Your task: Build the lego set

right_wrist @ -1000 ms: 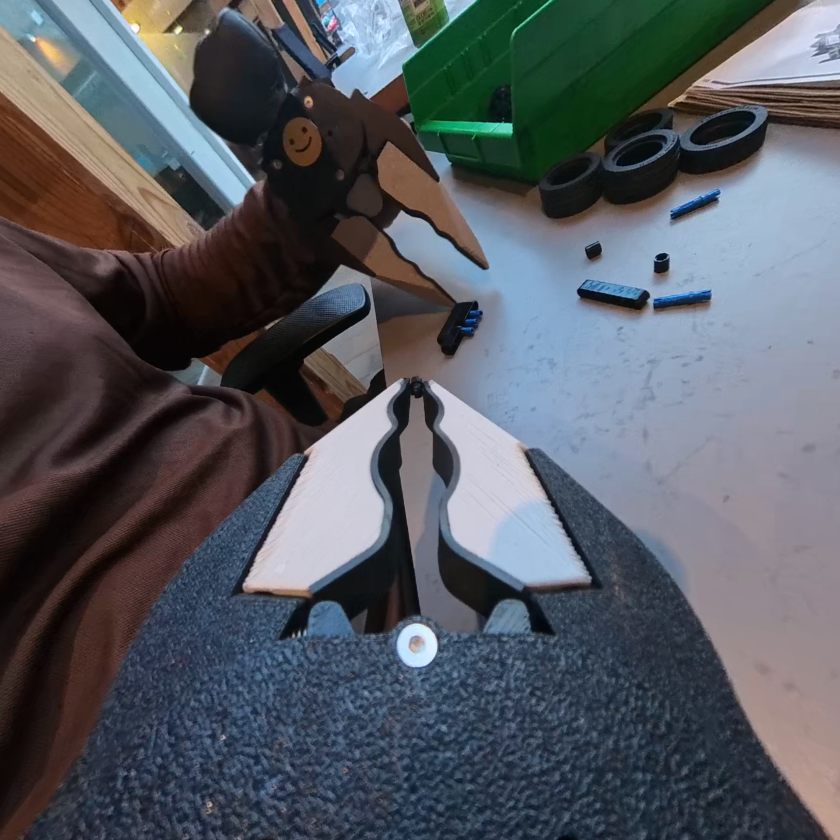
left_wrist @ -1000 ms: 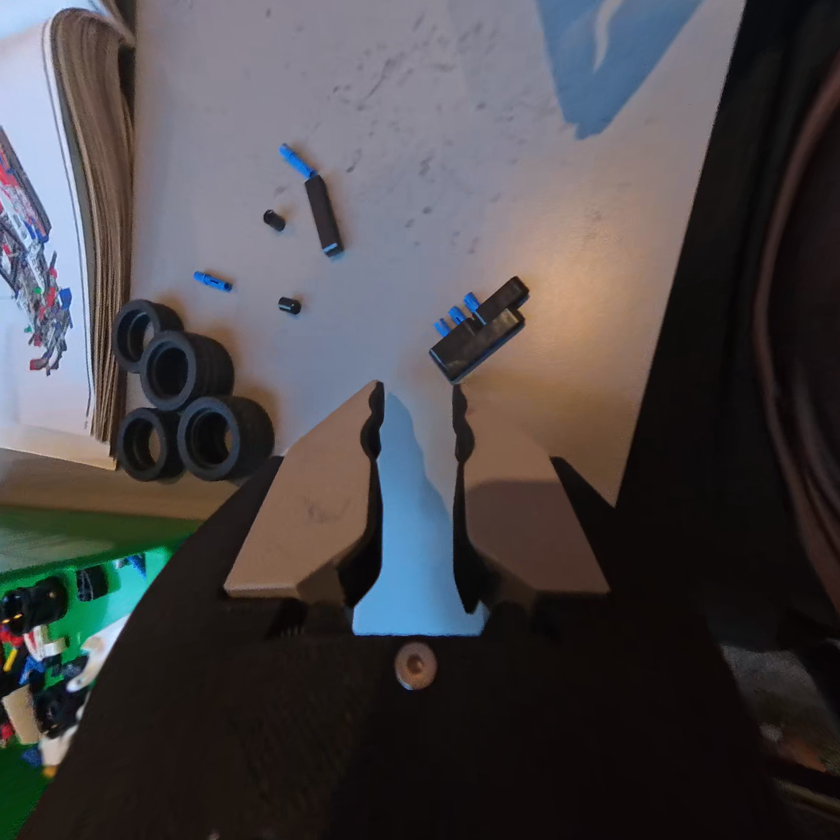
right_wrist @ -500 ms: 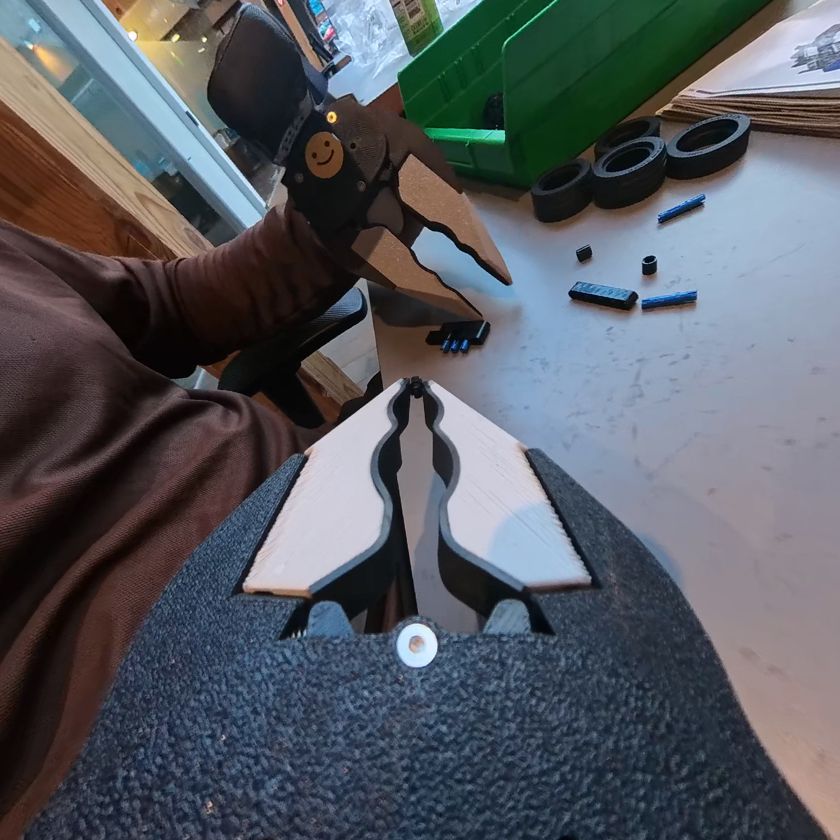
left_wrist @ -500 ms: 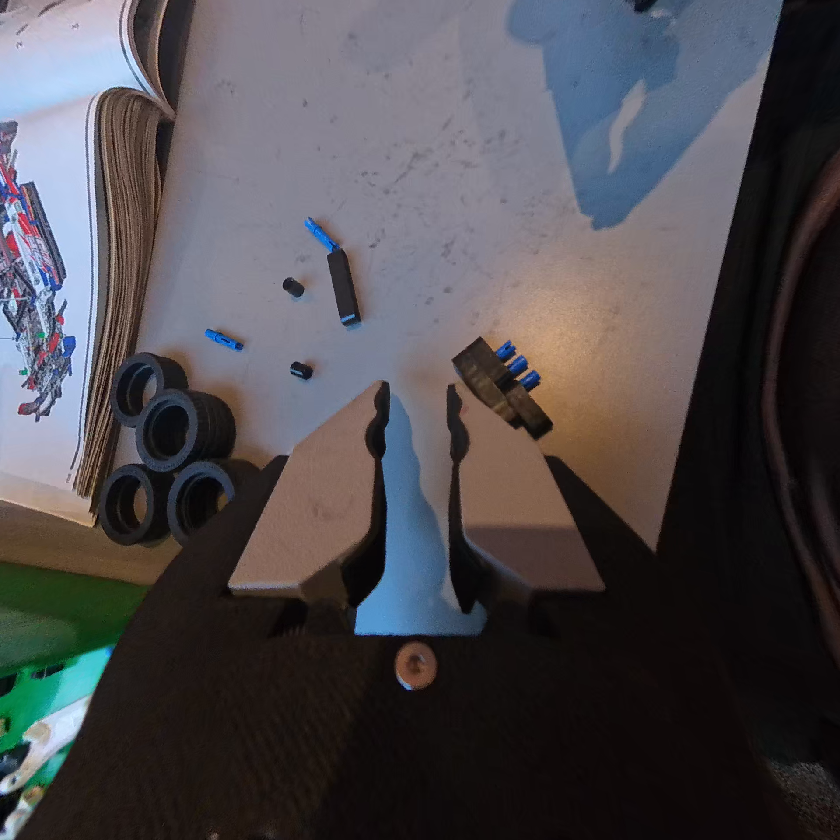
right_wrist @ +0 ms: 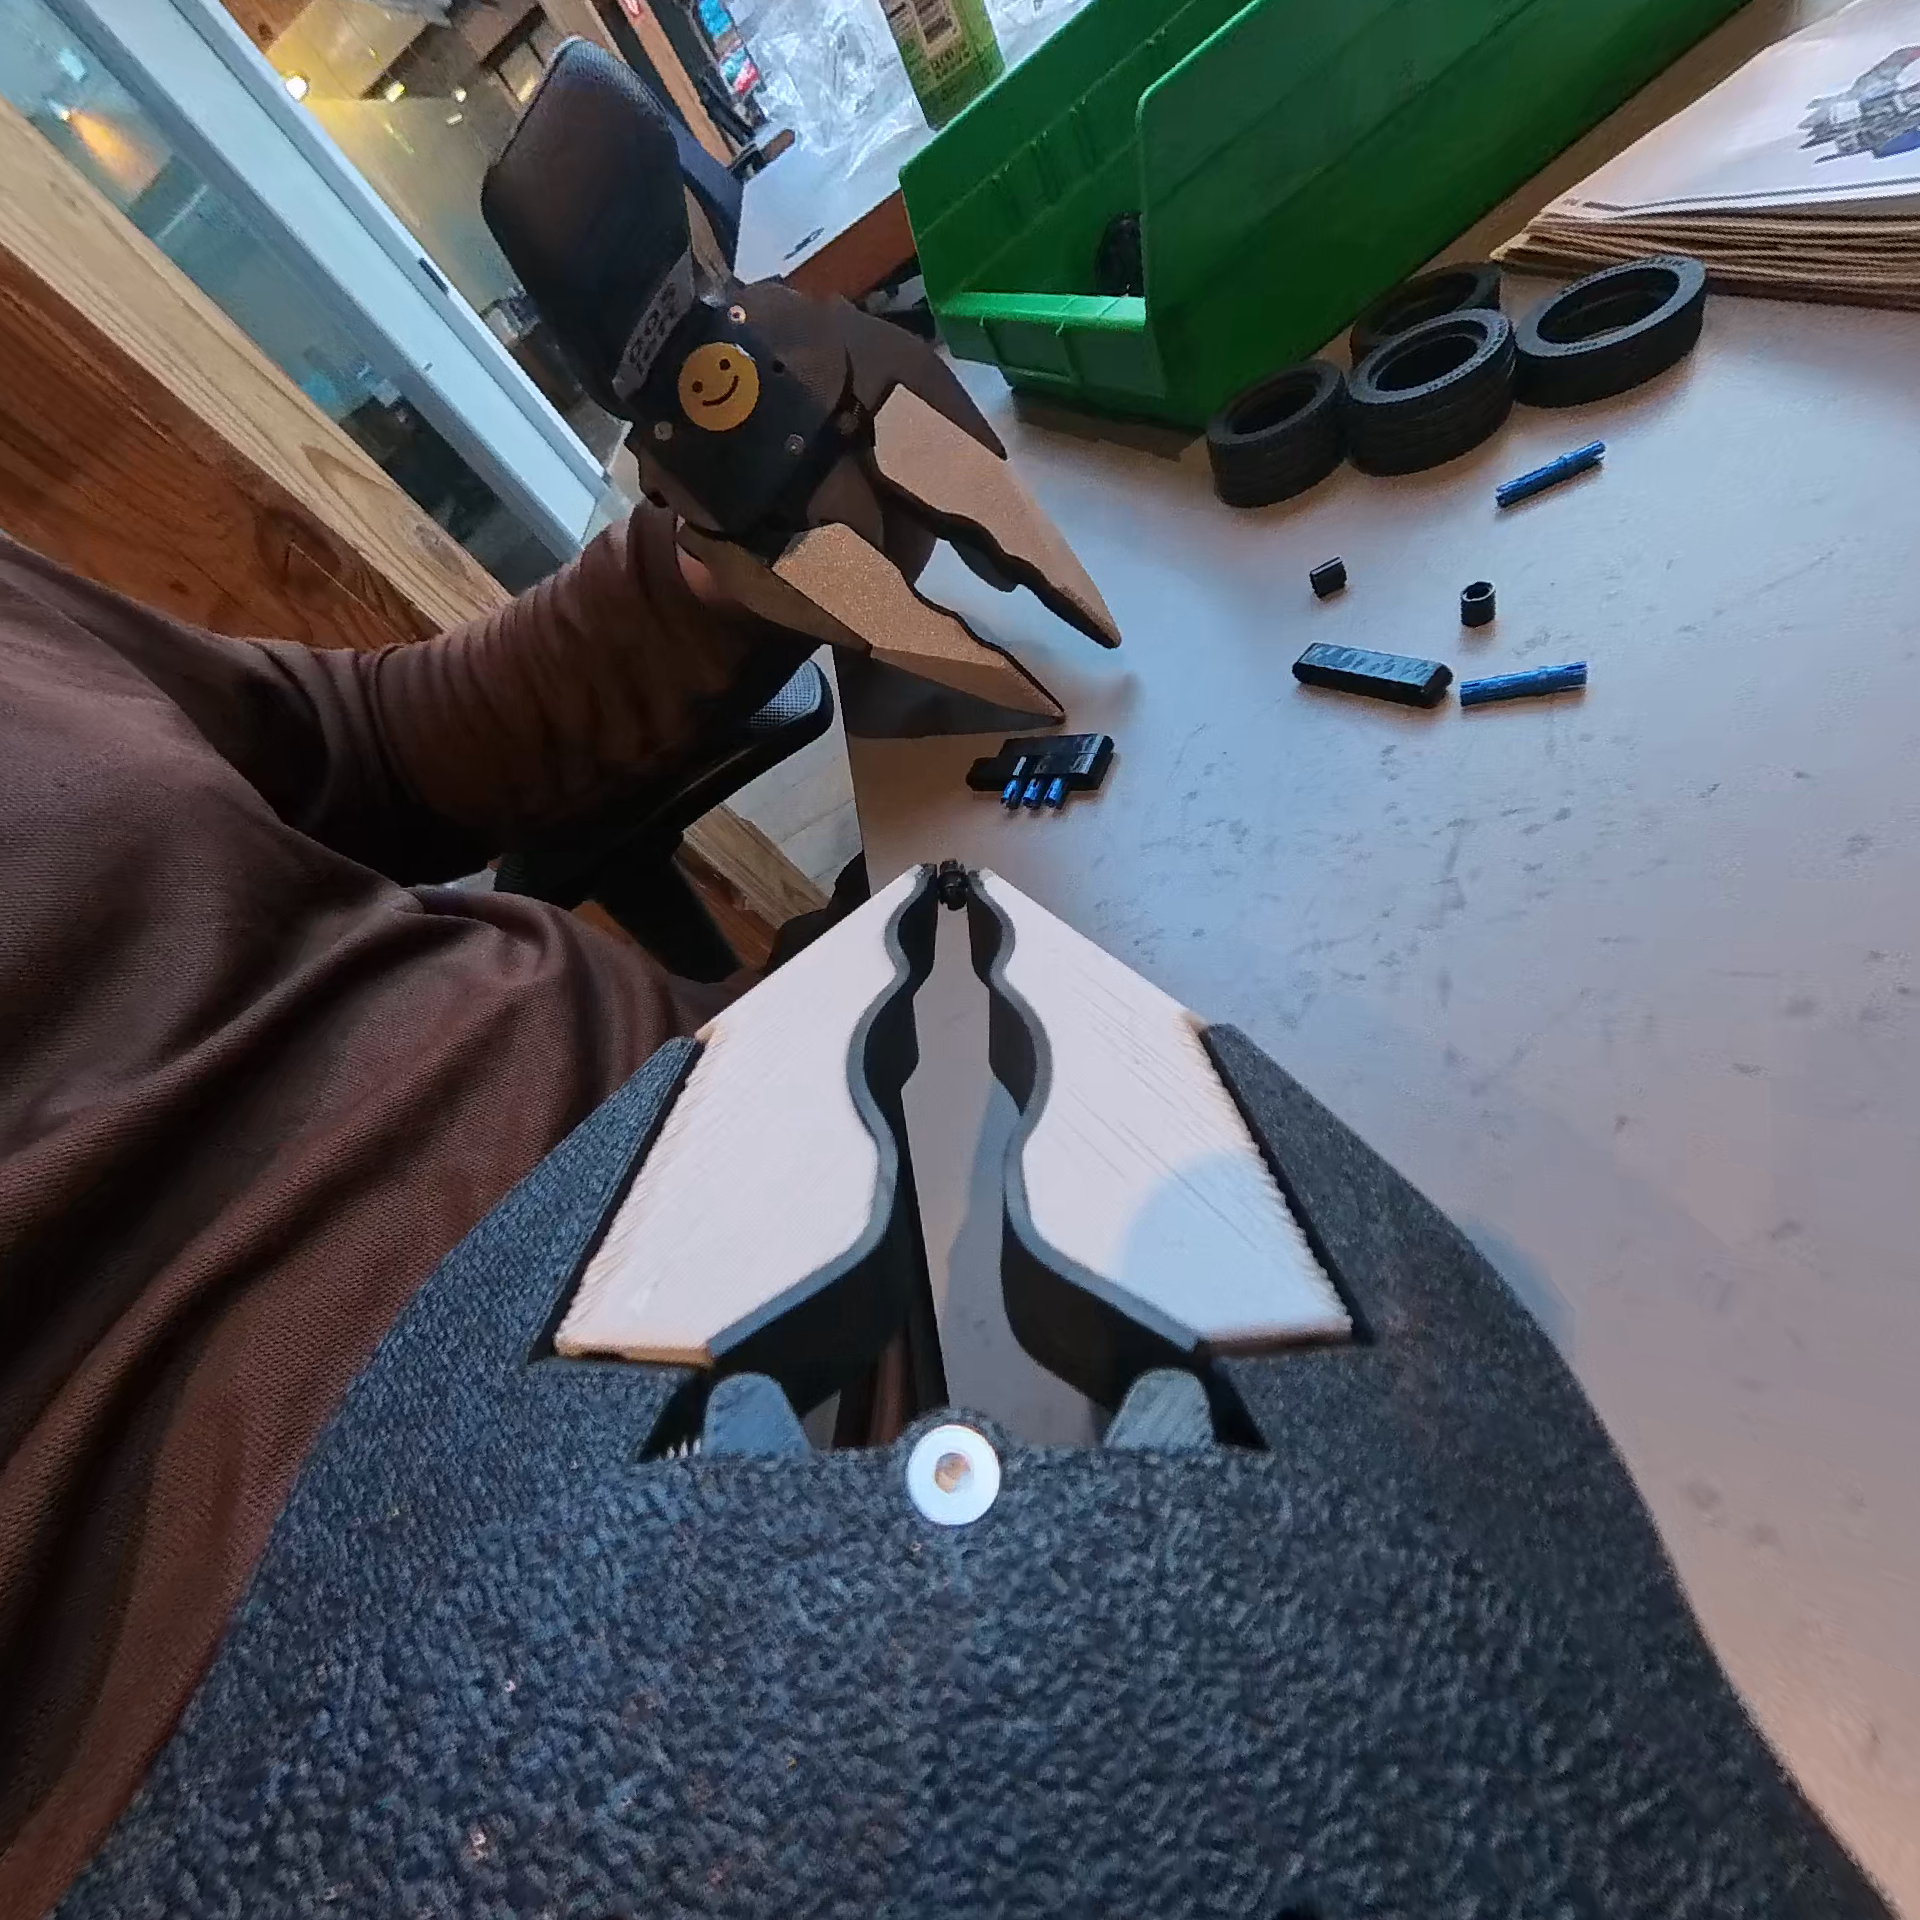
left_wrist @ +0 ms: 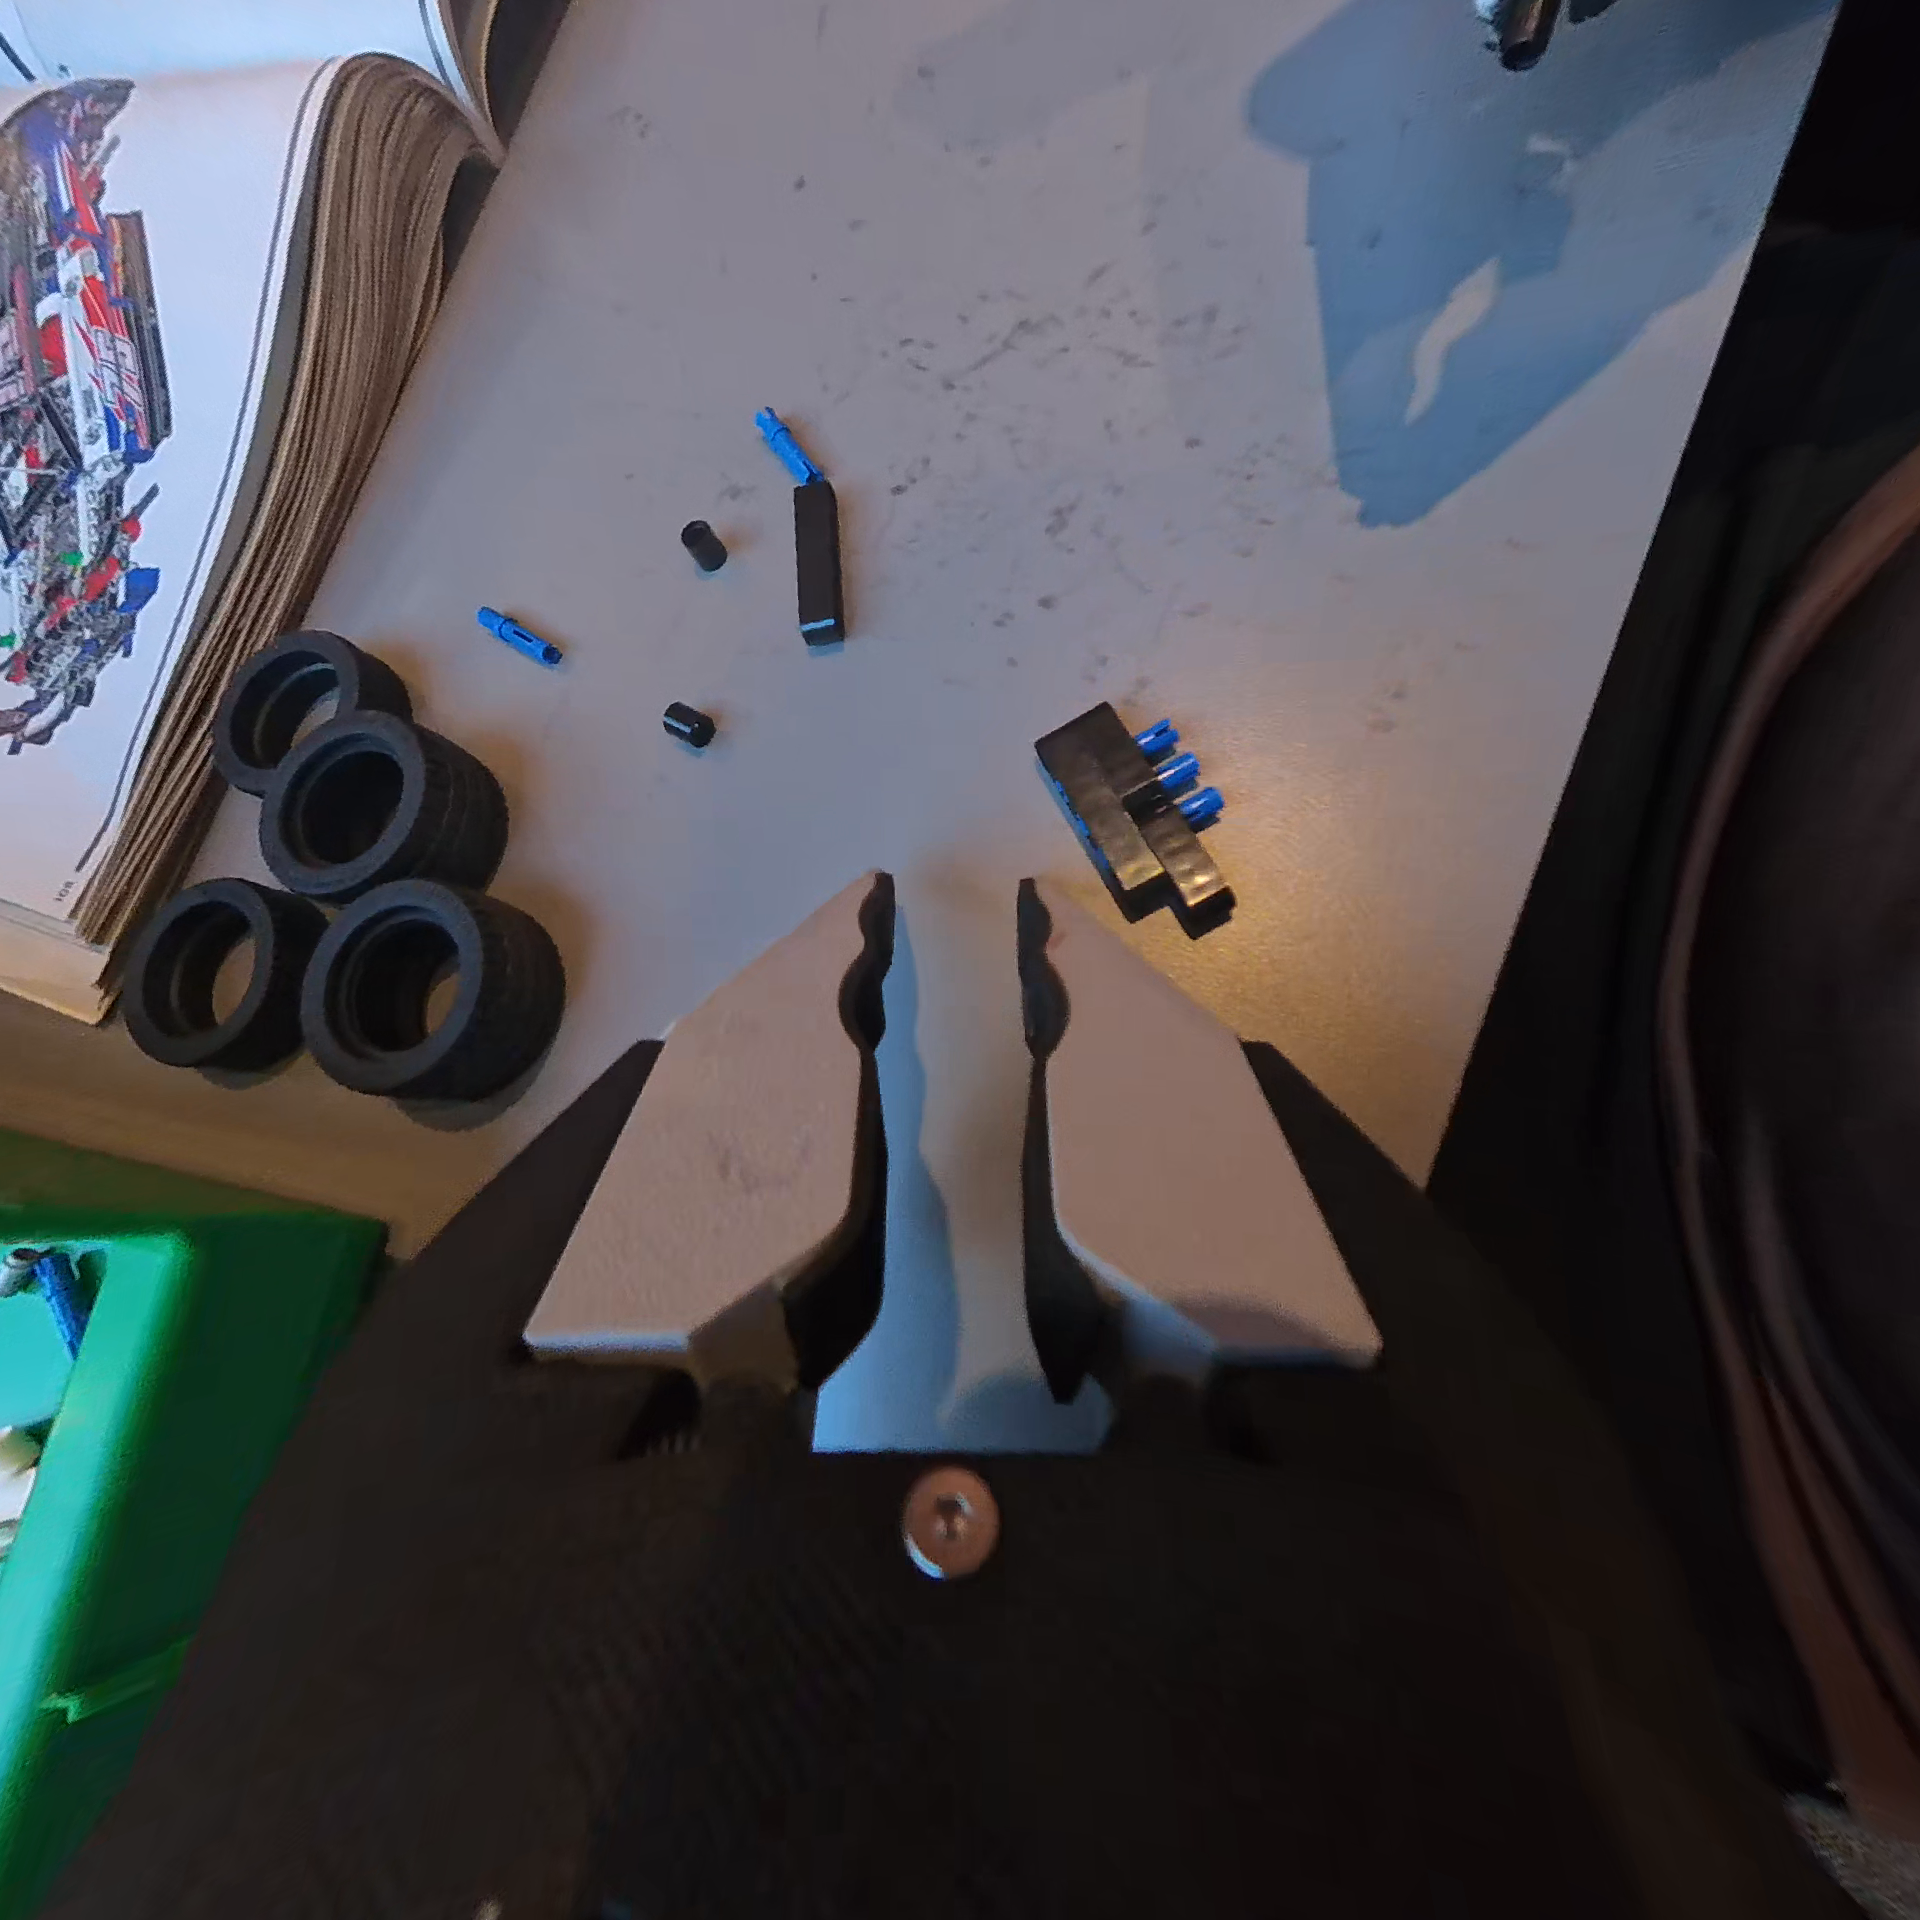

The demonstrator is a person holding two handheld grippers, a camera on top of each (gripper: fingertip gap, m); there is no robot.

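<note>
A black beam assembly (left_wrist: 1117, 831) with three blue pins lies flat on the grey table (left_wrist: 1039, 312), just right of my left gripper's (left_wrist: 956, 888) tips. The left gripper is open and empty, hovering above the table. In the right wrist view the assembly (right_wrist: 1042, 767) lies just below the left gripper (right_wrist: 1089, 677). My right gripper (right_wrist: 948, 883) is shut on a small black piece (right_wrist: 948, 891) at its tips, held near the table's edge. A loose black beam (left_wrist: 818, 566), two blue pins (left_wrist: 517, 636) (left_wrist: 790, 445) and two black bushes (left_wrist: 703, 544) (left_wrist: 688, 723) lie farther out.
Several black tyres (left_wrist: 364, 862) sit beside an open instruction book (left_wrist: 135, 416). A green parts bin (left_wrist: 104, 1455) stands at the near left; it also shows in the right wrist view (right_wrist: 1247, 156). A person's brown sleeve (right_wrist: 312, 935) and an office chair (right_wrist: 592, 208) are at the table's edge. Spacing between my two grippers at the tips: around 15 cm.
The black assembly has turned round on the table, its blue pins now pointing right. My left gripper has drawn back and up from it. The right gripper keeps its small black piece.
</note>
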